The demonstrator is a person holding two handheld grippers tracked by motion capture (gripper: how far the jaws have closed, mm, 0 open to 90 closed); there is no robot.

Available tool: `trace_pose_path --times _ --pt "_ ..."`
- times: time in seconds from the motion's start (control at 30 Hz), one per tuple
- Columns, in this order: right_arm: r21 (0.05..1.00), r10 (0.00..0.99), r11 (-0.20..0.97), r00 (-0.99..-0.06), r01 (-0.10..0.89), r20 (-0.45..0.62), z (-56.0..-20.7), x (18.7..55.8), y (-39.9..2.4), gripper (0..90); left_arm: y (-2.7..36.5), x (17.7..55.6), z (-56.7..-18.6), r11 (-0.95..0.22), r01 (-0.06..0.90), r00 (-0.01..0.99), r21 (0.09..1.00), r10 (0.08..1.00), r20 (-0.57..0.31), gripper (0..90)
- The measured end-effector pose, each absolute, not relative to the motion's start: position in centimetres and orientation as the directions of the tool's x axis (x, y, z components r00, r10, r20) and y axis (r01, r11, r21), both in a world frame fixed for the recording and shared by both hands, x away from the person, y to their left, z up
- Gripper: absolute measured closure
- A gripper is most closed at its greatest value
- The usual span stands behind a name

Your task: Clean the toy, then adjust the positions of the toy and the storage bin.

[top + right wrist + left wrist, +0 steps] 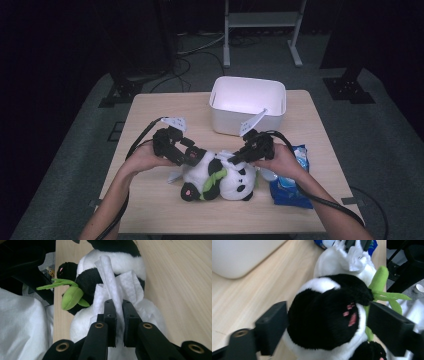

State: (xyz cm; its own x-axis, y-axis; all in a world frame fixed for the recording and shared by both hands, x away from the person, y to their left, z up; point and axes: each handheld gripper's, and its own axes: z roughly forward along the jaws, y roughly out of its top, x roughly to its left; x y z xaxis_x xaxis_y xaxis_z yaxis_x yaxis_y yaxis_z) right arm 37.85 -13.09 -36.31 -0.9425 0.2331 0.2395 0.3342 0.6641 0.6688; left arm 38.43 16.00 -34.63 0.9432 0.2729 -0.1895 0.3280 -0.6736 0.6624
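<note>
A black and white plush panda [220,181] holding a green bamboo sprig [379,277] lies on its back at the middle of the wooden table [150,120]. My left gripper [192,156] is at its left end. In the left gripper view the jaws of the left gripper [327,307] stand wide on either side of a black paw with pink pads [324,320], not visibly squeezing it. My right gripper [238,158] comes in from the right. Over the panda's white body, the right gripper [119,302] is shut on a crumpled white tissue [110,272].
A white plastic bin [247,105] stands behind the panda at the table's far side. A blue wipes packet [290,186] lies right of the panda, under the right hand. Both cables trail toward the near edge. A small white scrap [175,176] lies left of the panda.
</note>
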Motion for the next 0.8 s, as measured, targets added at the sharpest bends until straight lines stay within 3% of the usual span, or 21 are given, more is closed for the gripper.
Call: trace_pose_path --times 0.17,0.33,0.4,0.8 --pt "0.676 0.211 0.67 -0.952 0.307 0.223 -36.1 36.1 -13.1 82.9 15.5 37.8 -35.0 -0.7 0.34 0.94 0.628 0.247 -0.235 7.4" --pt "0.674 0.201 0.678 -0.956 0.294 0.215 -35.9 35.3 -12.9 82.9 14.4 37.7 -35.9 -0.727 0.347 0.937 0.593 0.237 -0.257 7.3" --pt "0.675 0.197 0.679 -0.957 0.29 0.214 -36.0 35.2 -12.8 82.9 14.0 37.8 -36.2 -0.734 0.353 0.934 0.581 0.236 -0.269 2.8" --pt "0.68 0.179 0.679 -0.961 0.277 0.213 -36.2 34.4 -12.7 82.9 12.8 38.3 -37.3 -0.764 0.358 0.928 0.536 0.228 -0.294 0.4"
